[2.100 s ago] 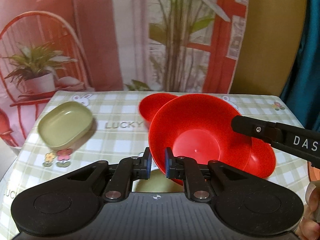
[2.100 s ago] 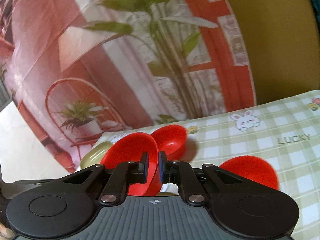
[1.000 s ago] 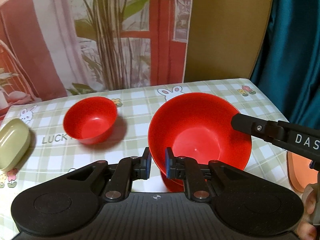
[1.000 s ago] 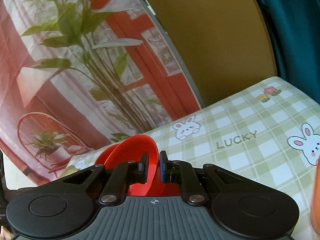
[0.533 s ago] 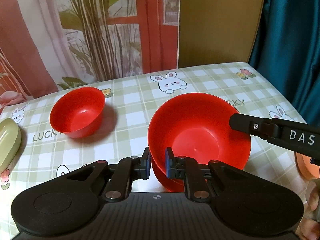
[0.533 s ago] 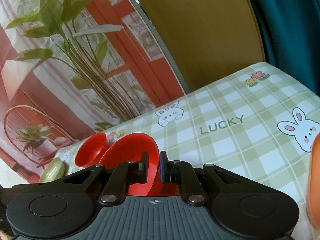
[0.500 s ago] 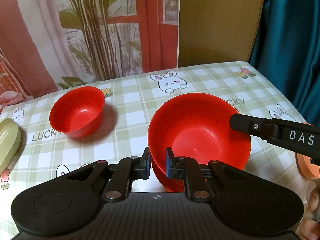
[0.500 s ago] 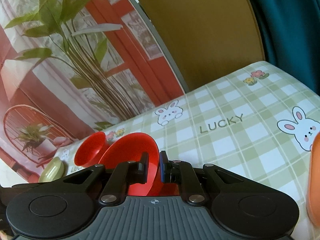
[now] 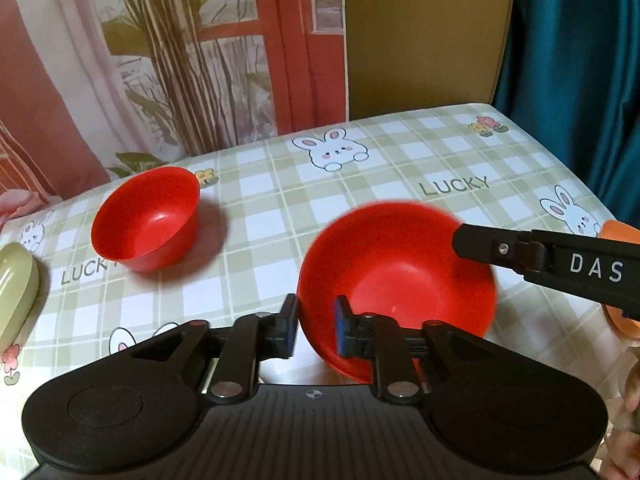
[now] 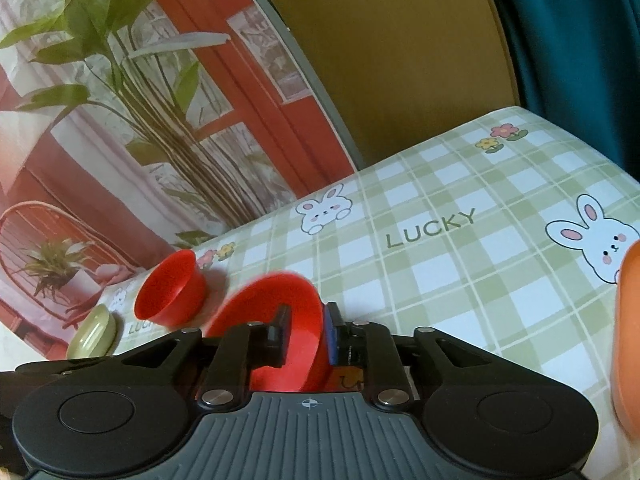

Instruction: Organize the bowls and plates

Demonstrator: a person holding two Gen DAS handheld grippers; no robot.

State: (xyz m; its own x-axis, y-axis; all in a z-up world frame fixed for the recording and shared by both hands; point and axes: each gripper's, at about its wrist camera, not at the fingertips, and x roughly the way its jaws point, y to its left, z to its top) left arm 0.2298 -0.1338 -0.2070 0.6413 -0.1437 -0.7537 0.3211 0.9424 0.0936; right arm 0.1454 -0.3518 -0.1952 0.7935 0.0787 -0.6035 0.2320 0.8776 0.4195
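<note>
A large red bowl (image 9: 396,276) sits low over the checked tablecloth (image 9: 360,184), blurred by motion. My left gripper (image 9: 316,324) is open, its fingers (image 9: 289,326) straddling the bowl's near rim without pinching it. My right gripper (image 10: 306,338) is open too, with the bowl's rim (image 10: 280,312) between its parted fingers; it reaches in from the right in the left wrist view (image 9: 500,246). A smaller red bowl (image 9: 146,220) stands to the left, also in the right wrist view (image 10: 170,290).
A pale green oval dish (image 9: 14,292) lies at the table's left edge, seen also from the right wrist (image 10: 94,334). An orange dish (image 10: 626,344) sits at the right edge. A printed backdrop and a teal curtain stand behind the table.
Both grippers have opened and let go of the large red bowl, which has dropped lower onto the table. Before that both carried it rightward across the table.
</note>
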